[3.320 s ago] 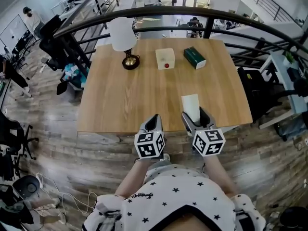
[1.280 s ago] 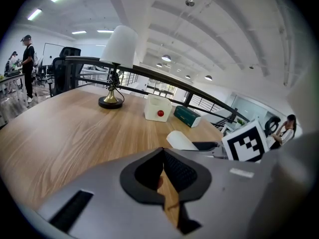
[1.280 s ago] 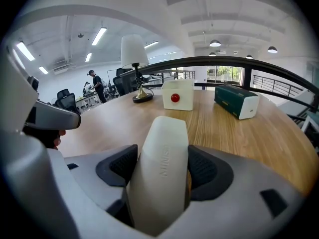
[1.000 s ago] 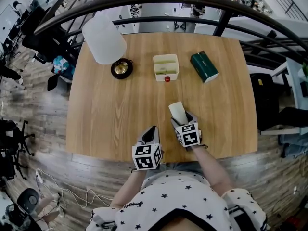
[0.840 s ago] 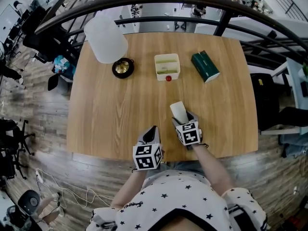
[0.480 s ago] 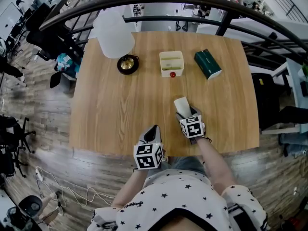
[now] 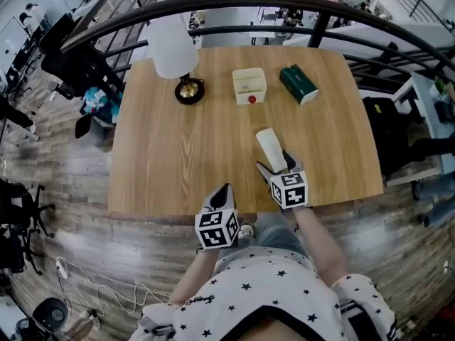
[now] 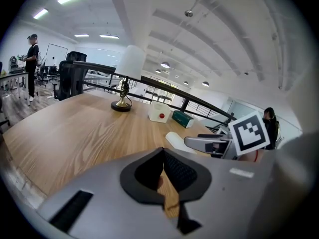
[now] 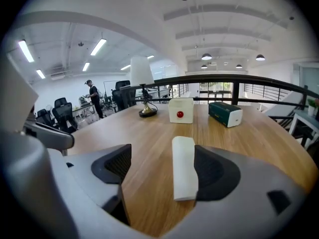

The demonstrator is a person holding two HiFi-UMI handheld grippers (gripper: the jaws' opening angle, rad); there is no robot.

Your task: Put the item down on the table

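Presently on hand: pale wooden rectangular table [image 7: 163,155]. White flat oblong block [image 9: 183,171]: lies flat on the tabletop between the jaws of the right gripper [image 9: 164,166], close against the right-hand pad. Those jaws are spread wide, have just been opening, and do not pinch it. Left gripper [image 8: 162,153]: jaws pressed together at the tips, nothing between them, over the table's near edge. Far side, in a row: white-shaded lamp with brass base [image 7: 178,55], white box with red button [image 7: 249,85], dark green box [image 7: 298,83].
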